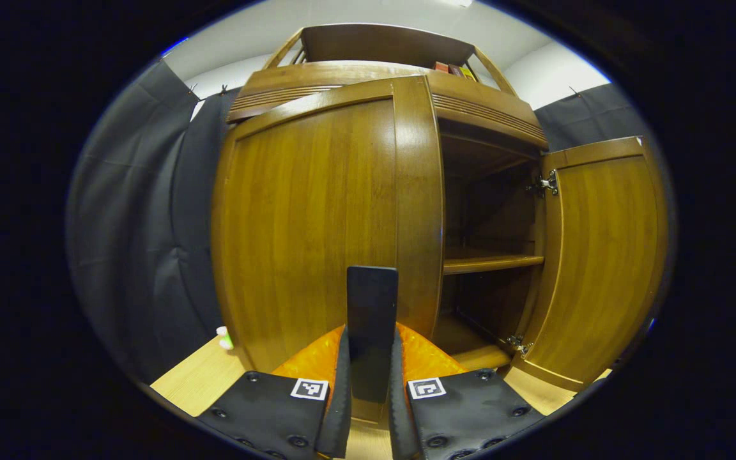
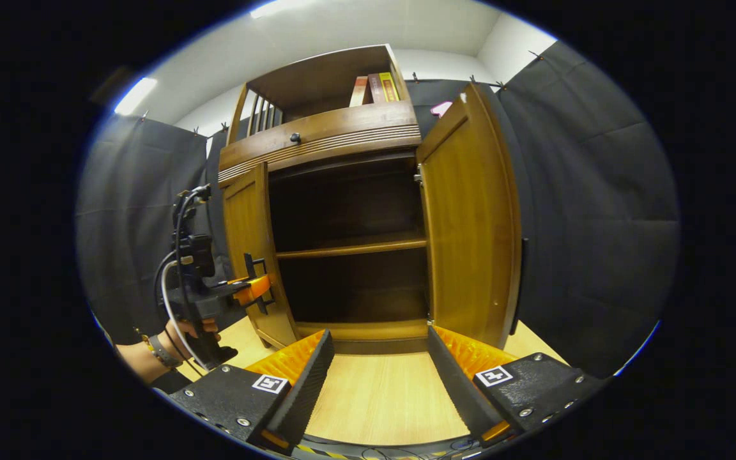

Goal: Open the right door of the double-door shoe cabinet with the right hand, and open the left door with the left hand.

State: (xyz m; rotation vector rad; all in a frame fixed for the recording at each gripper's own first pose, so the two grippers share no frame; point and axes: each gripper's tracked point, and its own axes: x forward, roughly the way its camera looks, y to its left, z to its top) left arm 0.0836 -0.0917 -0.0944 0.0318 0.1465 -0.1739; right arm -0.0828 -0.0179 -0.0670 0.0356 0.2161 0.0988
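Observation:
The wooden shoe cabinet (image 2: pixel 323 137) stands ahead. Its right door (image 2: pixel 470 217) is swung wide open, and it also appears in the left gripper view (image 1: pixel 604 255). The left door (image 1: pixel 317 217) is partly swung out (image 2: pixel 248 243). My left gripper (image 1: pixel 371 342) is shut on that door's dark upright handle (image 1: pixel 372 297). In the right gripper view, a hand (image 2: pixel 179 335) holds the left gripper (image 2: pixel 259 284) against the left door. My right gripper (image 2: pixel 377 358) stands open and low in front of the cabinet's dark inside, holding nothing.
One inner shelf (image 2: pixel 352 246) crosses the cabinet. Books (image 2: pixel 377 88) stand in the top rack, above a drawer knob (image 2: pixel 294 137). Light wooden floor (image 2: pixel 381 390) lies before the cabinet. A small white object (image 1: pixel 223 337) sits by its left foot. Black cloth walls hang on both sides.

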